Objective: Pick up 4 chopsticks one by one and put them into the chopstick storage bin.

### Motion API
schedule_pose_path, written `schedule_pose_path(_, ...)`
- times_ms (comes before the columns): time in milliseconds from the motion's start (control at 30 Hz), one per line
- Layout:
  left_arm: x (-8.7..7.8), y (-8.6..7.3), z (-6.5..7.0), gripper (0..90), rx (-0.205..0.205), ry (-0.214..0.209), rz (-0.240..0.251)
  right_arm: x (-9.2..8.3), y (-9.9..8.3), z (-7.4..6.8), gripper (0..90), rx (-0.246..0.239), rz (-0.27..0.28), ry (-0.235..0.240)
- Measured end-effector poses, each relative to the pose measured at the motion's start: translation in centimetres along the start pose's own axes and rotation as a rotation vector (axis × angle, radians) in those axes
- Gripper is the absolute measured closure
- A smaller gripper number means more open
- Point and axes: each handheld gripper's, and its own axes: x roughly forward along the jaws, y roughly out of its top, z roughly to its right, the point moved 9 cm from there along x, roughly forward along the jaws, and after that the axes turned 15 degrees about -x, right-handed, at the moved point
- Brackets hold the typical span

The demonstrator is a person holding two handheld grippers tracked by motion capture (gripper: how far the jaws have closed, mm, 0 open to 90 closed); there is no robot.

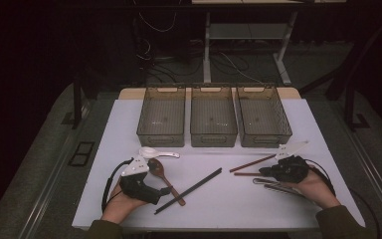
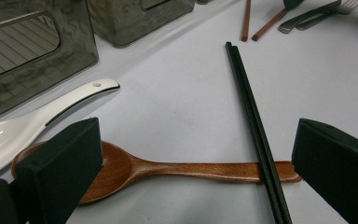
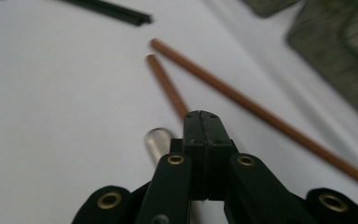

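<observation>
Black jaws of the left tool stand spread wide on either side of a wooden spoon, which lies flat on the white bench with a pair of black chopsticks crossing its handle and a white ceramic spoon touching its bowl. Across the bench, the right tool is pressed together, pinching nothing, above brown chopsticks and metal cutlery. Three grey bins wait empty. Sorting appears barely begun; the likely next move is closing on the spoon without dragging the chopsticks along.
</observation>
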Motion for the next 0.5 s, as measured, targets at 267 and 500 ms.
schedule_pose_path(267,0.0,0.0,-0.1,0.9,-0.004,0.002,0.003,-1.1,-0.7,5.1,89.6,0.100,-0.034,-0.110)
schedule_pose_path(500,0.0,0.0,-0.1,0.9,-0.005,0.002,0.002,-1.7,-2.9,8.3,89.6,0.177,-0.101,-0.198)
